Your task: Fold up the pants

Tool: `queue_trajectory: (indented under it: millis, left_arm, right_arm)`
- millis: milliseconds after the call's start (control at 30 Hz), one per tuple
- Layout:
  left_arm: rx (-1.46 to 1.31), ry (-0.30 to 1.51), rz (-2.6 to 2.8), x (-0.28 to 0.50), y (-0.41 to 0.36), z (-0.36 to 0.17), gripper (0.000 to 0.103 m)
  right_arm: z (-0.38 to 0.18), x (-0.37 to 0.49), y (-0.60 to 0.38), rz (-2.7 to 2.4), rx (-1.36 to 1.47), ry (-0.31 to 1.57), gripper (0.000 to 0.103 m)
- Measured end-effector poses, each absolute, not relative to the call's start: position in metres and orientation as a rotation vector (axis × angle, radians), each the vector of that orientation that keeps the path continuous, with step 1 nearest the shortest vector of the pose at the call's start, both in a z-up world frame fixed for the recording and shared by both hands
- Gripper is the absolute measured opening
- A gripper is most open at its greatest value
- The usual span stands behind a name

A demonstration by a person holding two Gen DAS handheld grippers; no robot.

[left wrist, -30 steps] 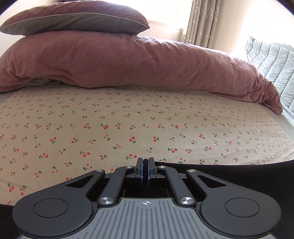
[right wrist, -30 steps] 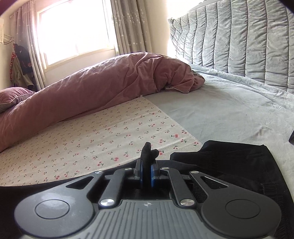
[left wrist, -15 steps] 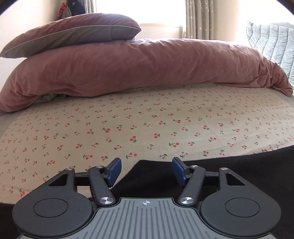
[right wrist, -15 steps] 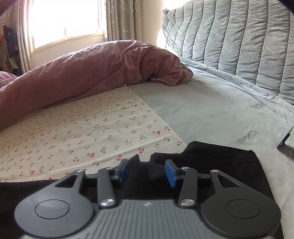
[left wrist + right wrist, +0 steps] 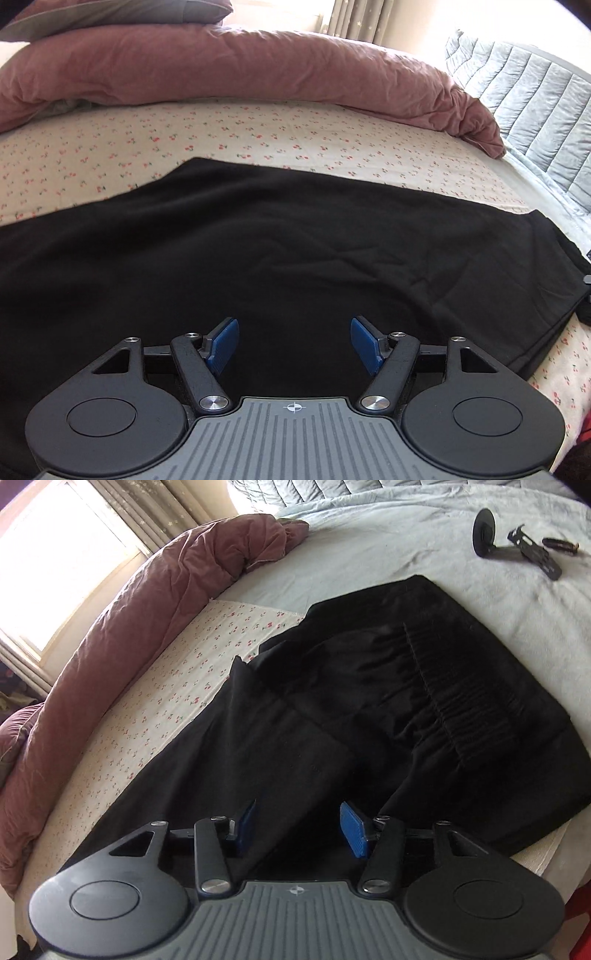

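The black pants (image 5: 295,236) lie flat across the cherry-print sheet (image 5: 258,136), folded lengthwise into one long band. In the right wrist view the pants (image 5: 369,709) show their gathered elastic waistband (image 5: 458,705) at the right end, resting on the grey blanket. My left gripper (image 5: 294,341) is open and empty, raised above the near edge of the pants. My right gripper (image 5: 299,823) is open and empty, raised above the near edge close to the waist end.
A rolled dusty-pink duvet (image 5: 258,70) lies along the far side of the bed, with a pillow (image 5: 110,14) on its left end. A quilted grey headboard (image 5: 535,99) stands at the right. A black stand with a round base (image 5: 517,550) lies on the grey blanket (image 5: 406,535).
Both grippers were shut on the pants' edge one second ago, opened and let go, and have since lifted and pulled back, so the pants now lie spread below them.
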State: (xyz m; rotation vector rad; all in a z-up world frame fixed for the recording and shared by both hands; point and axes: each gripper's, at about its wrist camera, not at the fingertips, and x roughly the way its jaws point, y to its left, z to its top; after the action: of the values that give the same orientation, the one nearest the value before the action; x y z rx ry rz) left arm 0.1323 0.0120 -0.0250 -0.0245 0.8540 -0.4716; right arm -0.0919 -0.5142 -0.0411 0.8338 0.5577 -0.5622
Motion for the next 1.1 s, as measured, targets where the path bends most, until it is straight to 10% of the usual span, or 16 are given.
queue_trajectory:
  millis: [167, 200, 233, 567, 633, 767, 1100]
  left_arm:
    - [0.023, 0.803, -0.501, 0.119, 0.018, -0.035, 0.068]
    - [0.032, 0.795, -0.505, 0.116, 0.018, -0.036, 0.068]
    - [0.041, 0.789, -0.510, 0.114, 0.018, -0.036, 0.068]
    - [0.243, 0.768, -0.593, 0.085, 0.020, -0.040, 0.068]
    - [0.253, 0.770, -0.615, 0.082, 0.023, -0.039, 0.068]
    - [0.239, 0.760, -0.619, 0.079, 0.038, -0.029, 0.068]
    - [0.218, 0.660, -0.279, 0.114, 0.134, -0.028, 0.070]
  right_arm:
    - [-0.051, -0.079, -0.509, -0.599, 0.826, 0.436, 0.050]
    - [-0.052, -0.076, -0.509, -0.597, 0.820, 0.412, 0.016]
    - [-0.053, -0.074, -0.509, -0.594, 0.822, 0.401, 0.006]
    - [-0.053, -0.059, -0.501, -0.682, 0.608, 0.506, 0.000]
    - [-0.048, -0.061, -0.496, -0.704, 0.592, 0.522, 0.002]
    - [-0.033, -0.069, -0.478, -0.827, 0.468, 0.514, 0.045]
    - [-0.021, -0.018, -0.407, -0.603, 0.236, 0.525, 0.058]
